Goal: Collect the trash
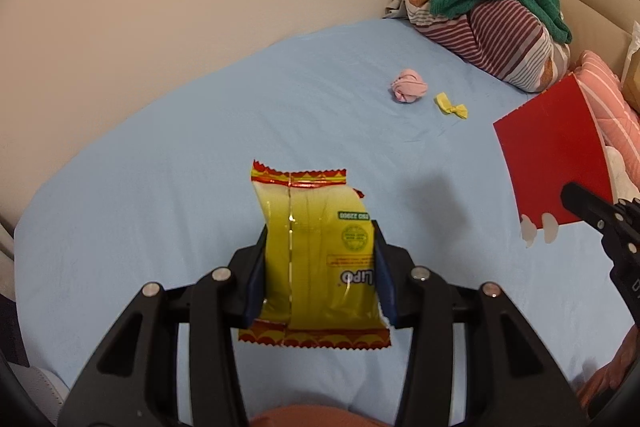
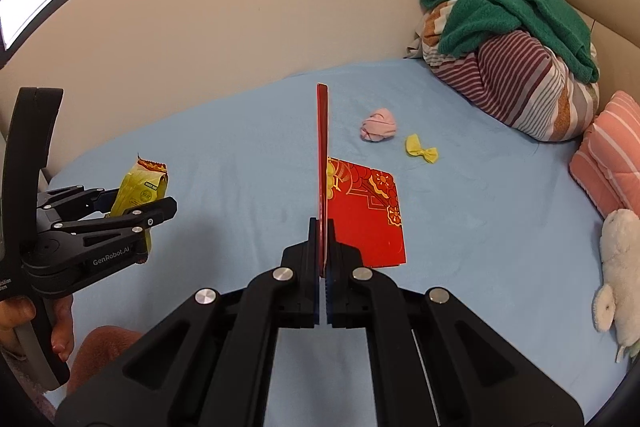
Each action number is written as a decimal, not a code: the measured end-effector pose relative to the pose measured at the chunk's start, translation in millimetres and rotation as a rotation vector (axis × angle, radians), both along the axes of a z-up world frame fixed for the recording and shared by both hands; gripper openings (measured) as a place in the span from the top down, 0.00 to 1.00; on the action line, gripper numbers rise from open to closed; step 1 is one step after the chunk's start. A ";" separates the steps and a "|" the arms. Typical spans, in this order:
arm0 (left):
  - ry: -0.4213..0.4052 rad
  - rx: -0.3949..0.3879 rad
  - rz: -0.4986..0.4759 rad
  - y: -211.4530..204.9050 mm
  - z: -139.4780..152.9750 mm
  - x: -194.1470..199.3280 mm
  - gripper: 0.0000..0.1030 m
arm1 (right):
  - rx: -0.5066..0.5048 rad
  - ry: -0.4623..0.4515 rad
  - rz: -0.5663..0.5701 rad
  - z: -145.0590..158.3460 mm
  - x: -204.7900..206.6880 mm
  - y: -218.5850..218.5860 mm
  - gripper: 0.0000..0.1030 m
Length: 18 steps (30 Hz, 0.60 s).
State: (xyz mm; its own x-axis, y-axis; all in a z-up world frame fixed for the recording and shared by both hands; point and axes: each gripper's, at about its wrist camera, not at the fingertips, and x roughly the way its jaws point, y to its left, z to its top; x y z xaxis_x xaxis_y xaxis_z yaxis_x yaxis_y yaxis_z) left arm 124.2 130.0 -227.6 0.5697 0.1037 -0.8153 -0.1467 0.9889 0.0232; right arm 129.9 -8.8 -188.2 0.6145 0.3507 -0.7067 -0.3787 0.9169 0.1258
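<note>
Both lifts done: left hand-held gripper (image 1: 320,267) clamped on yellow snack wrapper (image 1: 316,247), right hand-held gripper (image 2: 324,259) clamped on red envelope (image 2: 366,211), both above bed (image 1: 160,187); next needs bin drop, w/ pink wad (image 1: 409,85) & yellow candy wrapper (image 1: 452,105) left near striped pillow (image 1: 500,39).

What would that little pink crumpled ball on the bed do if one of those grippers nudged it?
The pink crumpled ball looks like wadded paper or tissue, so probably very light and easily squashed. Being roundish, it might roll a little on the blue sheet, though its creases and the soft bedding would likely stop it soon.
</note>
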 end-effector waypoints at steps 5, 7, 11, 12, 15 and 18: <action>-0.041 0.010 0.060 27.4 22.6 -37.3 0.56 | 0.007 -0.032 0.045 20.6 -32.3 22.5 0.99; -0.054 0.011 0.086 37.7 30.9 -53.4 0.56 | 0.010 -0.044 0.065 28.5 -44.2 31.0 0.99; -0.088 0.026 0.133 54.6 50.2 -86.1 0.56 | 0.020 -0.066 0.109 43.7 -67.0 49.4 0.99; -0.097 0.036 0.143 58.6 55.4 -94.5 0.56 | 0.024 -0.071 0.120 47.3 -72.0 53.9 0.99; -0.124 0.060 0.177 71.2 70.3 -120.0 0.56 | 0.039 -0.092 0.162 59.2 -88.5 70.6 0.99; -0.147 0.078 0.216 85.0 84.9 -146.9 0.56 | 0.051 -0.114 0.209 70.6 -102.8 86.8 0.99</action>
